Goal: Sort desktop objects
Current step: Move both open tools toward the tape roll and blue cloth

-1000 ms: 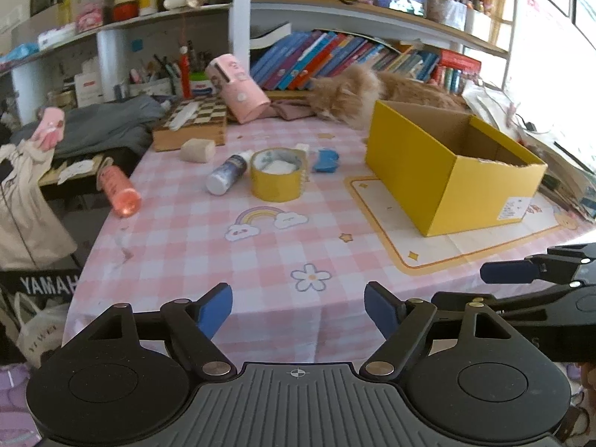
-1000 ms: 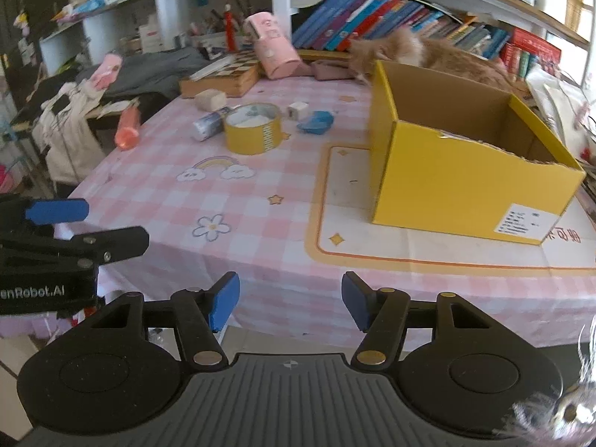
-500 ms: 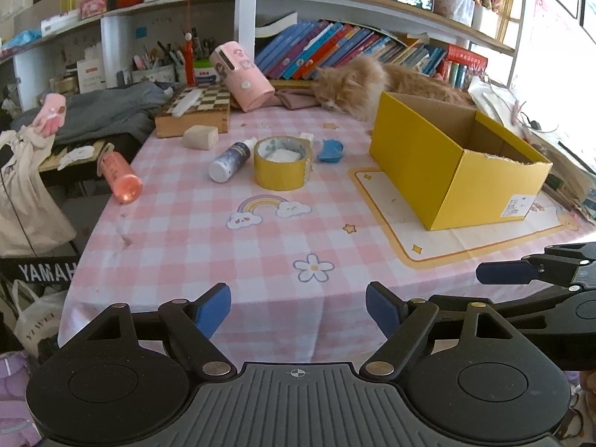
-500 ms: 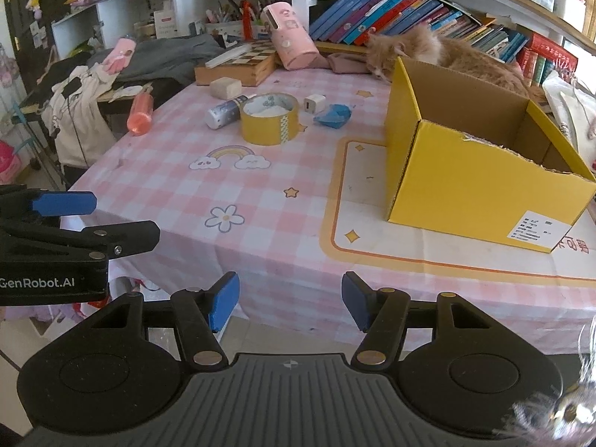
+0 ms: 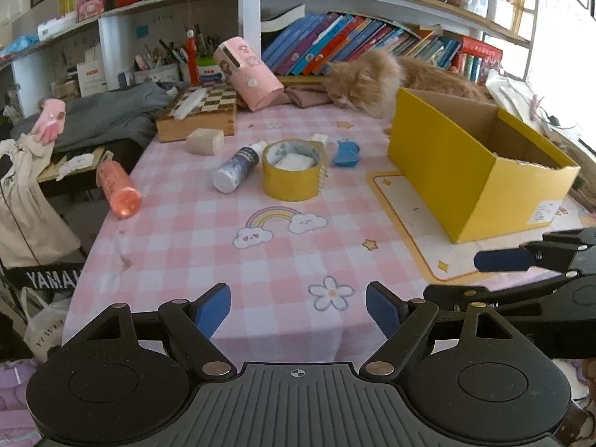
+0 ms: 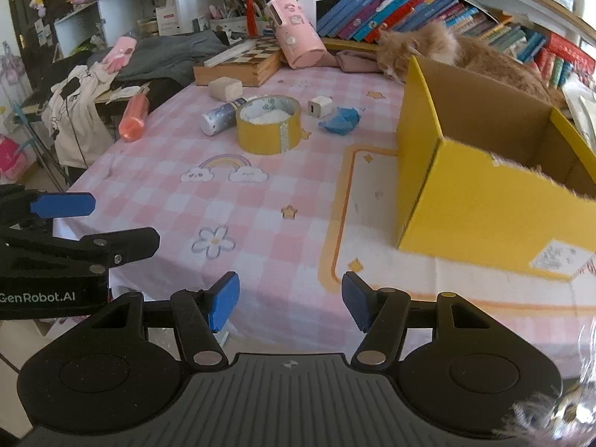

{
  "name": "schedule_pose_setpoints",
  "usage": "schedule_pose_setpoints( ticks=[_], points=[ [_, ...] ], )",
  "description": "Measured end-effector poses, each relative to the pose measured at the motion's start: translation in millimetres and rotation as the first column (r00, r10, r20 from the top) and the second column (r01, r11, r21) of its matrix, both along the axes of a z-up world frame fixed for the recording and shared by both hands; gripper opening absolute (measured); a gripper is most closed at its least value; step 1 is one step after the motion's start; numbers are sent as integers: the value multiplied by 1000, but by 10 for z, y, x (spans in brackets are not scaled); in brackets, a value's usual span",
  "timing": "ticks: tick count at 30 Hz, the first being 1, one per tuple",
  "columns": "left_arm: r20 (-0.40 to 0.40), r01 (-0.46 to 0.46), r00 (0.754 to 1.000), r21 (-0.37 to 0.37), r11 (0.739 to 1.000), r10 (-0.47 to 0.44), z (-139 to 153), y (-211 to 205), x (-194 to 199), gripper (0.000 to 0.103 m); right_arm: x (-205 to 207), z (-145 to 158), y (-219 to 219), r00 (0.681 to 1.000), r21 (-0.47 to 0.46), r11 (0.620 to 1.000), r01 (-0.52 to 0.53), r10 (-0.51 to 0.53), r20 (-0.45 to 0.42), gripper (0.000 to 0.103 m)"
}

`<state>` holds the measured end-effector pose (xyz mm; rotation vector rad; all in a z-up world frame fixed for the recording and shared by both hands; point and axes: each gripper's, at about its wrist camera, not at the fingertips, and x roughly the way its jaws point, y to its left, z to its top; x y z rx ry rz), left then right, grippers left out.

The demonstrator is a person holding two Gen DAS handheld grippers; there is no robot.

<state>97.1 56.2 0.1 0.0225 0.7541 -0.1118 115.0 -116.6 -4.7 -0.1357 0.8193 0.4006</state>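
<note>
1. Counter under pink checked cloth, rainbow and flower prints near centre.
2. Yellow box open-topped, at 2 o'clock in left wrist view, sitting on the orange-bordered mat; inside not fully visible.
3. Cat lying behind the box at 1 o'clock, head at the box's far corner.
4. Chessboard box at 11 o'clock, pink case leaning just beside it.
5. Tape roll standing near centre at 12 o'clock, white wad inside.
6. Orange tube lying at counter's edge, 10 o'clock, well apart from the rest.
7. Spray bottle lying on its side, just beside the tape roll at its 9 o'clock.
8. Blue paper boat at tape's 3 o'clock, white charger cube just beside it.
9. Beige block in front of chessboard box.
10. Left tool wide open, empty, at near counter edge.
11. Right tool wide open, empty, at near edge at 6 o'clock of the mat.
</note>
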Motion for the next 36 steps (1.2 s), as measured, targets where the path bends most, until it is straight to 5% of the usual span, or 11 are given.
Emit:
schedule_pose_setpoints(
  ticks=[27,36],
  points=[
    [5,-123,992,35,992,123,61,292,1261,81,1367,46,390,998,30,998,-47,45,49,60],
    [-12,-193,981,42,980,193,65,429,1487,81,1656,-56,548,995,63,993,-100,100,-9,85]
  ],
)
